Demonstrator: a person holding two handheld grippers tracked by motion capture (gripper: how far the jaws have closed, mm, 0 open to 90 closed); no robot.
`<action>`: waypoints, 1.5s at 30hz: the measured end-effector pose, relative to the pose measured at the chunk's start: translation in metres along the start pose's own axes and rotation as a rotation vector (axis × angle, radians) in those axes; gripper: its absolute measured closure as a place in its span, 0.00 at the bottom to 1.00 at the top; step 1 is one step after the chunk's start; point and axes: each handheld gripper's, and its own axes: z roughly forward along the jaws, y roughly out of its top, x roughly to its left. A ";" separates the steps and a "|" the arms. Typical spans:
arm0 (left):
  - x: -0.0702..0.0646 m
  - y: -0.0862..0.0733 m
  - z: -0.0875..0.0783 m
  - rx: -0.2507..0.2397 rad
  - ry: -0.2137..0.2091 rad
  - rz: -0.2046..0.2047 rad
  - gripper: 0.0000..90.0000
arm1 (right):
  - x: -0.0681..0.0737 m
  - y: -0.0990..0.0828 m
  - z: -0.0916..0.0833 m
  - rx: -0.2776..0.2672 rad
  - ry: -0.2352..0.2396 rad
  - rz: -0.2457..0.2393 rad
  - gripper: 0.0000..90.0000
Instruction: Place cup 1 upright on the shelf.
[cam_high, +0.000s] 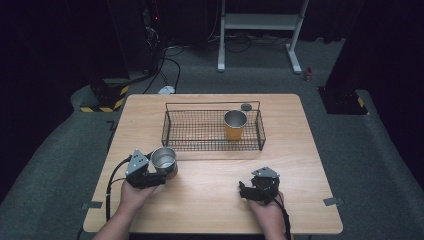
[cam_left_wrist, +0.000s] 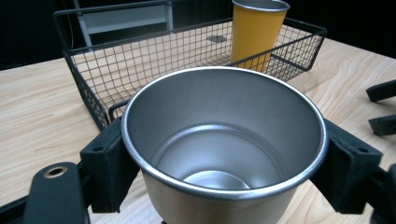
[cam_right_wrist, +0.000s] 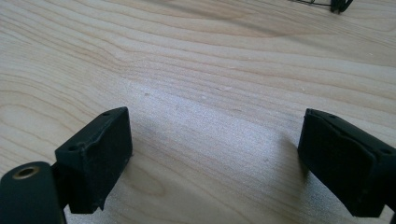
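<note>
Left gripper (cam_high: 159, 176) clamped the steel cup (cam_high: 164, 161) from both sides, pads (cam_left_wrist: 108, 163) pressed against its wall just under the rim; cup upright, empty, near the table's (cam_high: 300, 150) left front, just in front of the basket (cam_high: 172, 131). Left gripper view looked down into the cup (cam_left_wrist: 224, 140), basket (cam_left_wrist: 88, 88) right behind it. Orange cup (cam_high: 235, 125) stood upright inside the basket toward its right end. Small dark disc (cam_high: 246, 106) lay on the table behind the basket. Right gripper (cam_high: 250, 187) rested low at the right front, well apart from the cup, jaws spread wide over bare wood, nothing between the pads (cam_right_wrist: 95, 156)
</note>
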 end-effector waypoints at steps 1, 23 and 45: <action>-0.001 0.003 0.001 -0.005 0.001 -0.002 0.21 | 0.000 0.000 0.000 0.000 0.000 0.000 0.11; -0.013 0.034 0.023 0.002 0.000 -0.002 0.21 | 0.000 0.000 0.000 0.003 -0.001 -0.003 0.11; -0.008 0.068 0.043 -0.009 -0.012 -0.022 0.21 | -0.001 0.000 0.000 0.001 0.005 -0.013 0.11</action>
